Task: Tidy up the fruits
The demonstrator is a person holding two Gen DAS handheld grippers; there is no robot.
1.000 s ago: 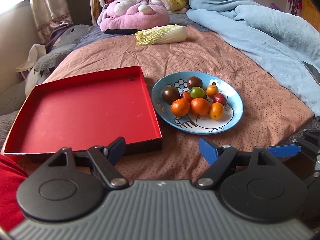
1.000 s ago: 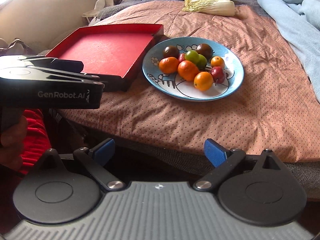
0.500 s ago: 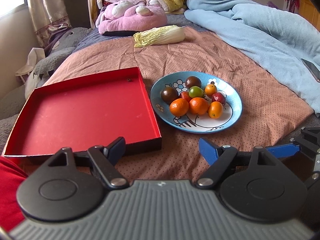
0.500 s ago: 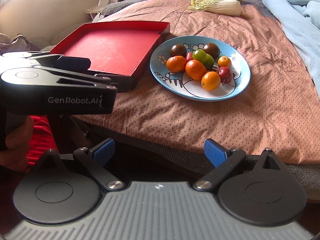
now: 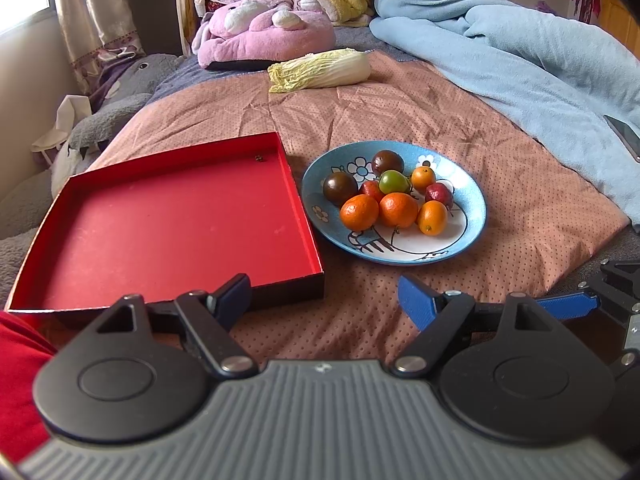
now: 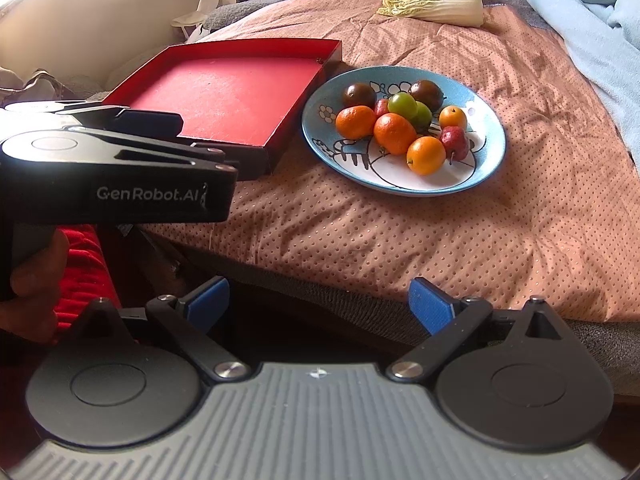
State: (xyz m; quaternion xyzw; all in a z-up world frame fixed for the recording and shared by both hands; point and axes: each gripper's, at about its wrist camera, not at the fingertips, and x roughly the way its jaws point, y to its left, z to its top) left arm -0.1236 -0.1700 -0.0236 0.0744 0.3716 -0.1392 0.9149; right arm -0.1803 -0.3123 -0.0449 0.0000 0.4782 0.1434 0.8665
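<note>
Small fruits point(image 5: 394, 198) heaped on blue plate point(image 5: 474, 236); red tray point(image 5: 168, 224) alongside bare. Fits sorting pending or fruits gathered. Left gripper point(image 5: 324, 300) and right gripper point(image 6: 318, 300) agape, holding nothing.

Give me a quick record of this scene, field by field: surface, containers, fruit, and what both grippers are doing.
surface: bed with dotted pink cover
plate: blue plate, right of the tray
tray: red tray, holds no fruit
fruit: all on the plate; orange, green, dark, red
left gripper: open, holding nothing
right gripper: open, holding nothing
other: cabbage farther back
</note>
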